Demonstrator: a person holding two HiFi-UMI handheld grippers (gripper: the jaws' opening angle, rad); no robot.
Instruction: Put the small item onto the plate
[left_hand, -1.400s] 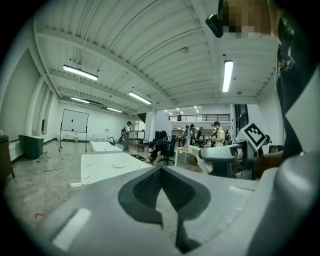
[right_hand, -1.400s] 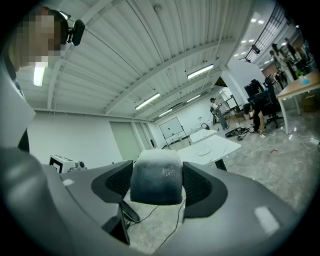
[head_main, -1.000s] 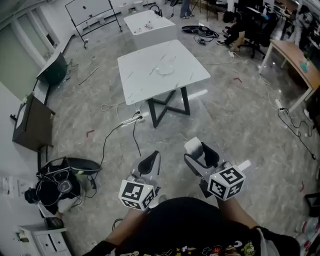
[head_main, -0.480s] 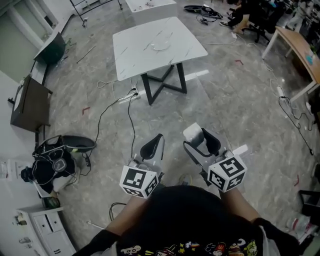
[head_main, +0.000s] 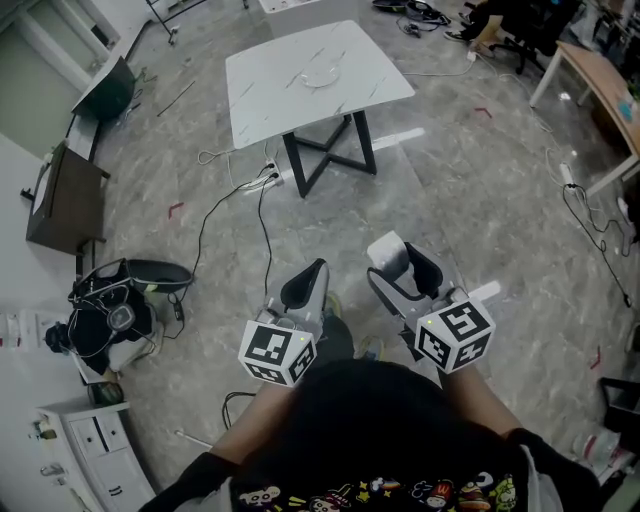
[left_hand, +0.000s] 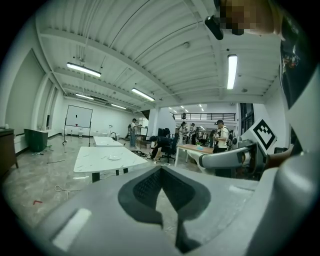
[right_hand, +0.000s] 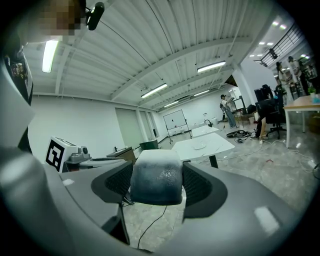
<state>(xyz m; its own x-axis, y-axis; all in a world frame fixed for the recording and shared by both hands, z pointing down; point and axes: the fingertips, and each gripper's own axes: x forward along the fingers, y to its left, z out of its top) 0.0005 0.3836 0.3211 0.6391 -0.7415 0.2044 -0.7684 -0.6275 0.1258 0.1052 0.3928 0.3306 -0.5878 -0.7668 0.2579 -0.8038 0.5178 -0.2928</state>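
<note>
My right gripper (head_main: 396, 264) is shut on a small whitish block (head_main: 387, 252), which fills the gap between its dark pads (right_hand: 200, 182) in the right gripper view as the block (right_hand: 156, 176). My left gripper (head_main: 305, 284) is shut with nothing in it, its pads meeting in the left gripper view (left_hand: 160, 182). Both are held side by side at waist height over the floor. A shallow white plate (head_main: 320, 78) sits on a white marble-look table (head_main: 270, 95) several steps ahead, also visible as the plate (right_hand: 199, 146) and the plate (left_hand: 114, 157).
Cables (head_main: 225, 215) trail across the floor from the table's black legs (head_main: 325, 160). A black bag and gear (head_main: 115, 325) lie at the left, beside a dark cabinet (head_main: 62, 200). Wooden desks (head_main: 600, 85) stand at the right. People stand far back (left_hand: 218, 135).
The table and plate have slid toward the top of the head view. Both grippers keep the same pose, with the block still held in the right one.
</note>
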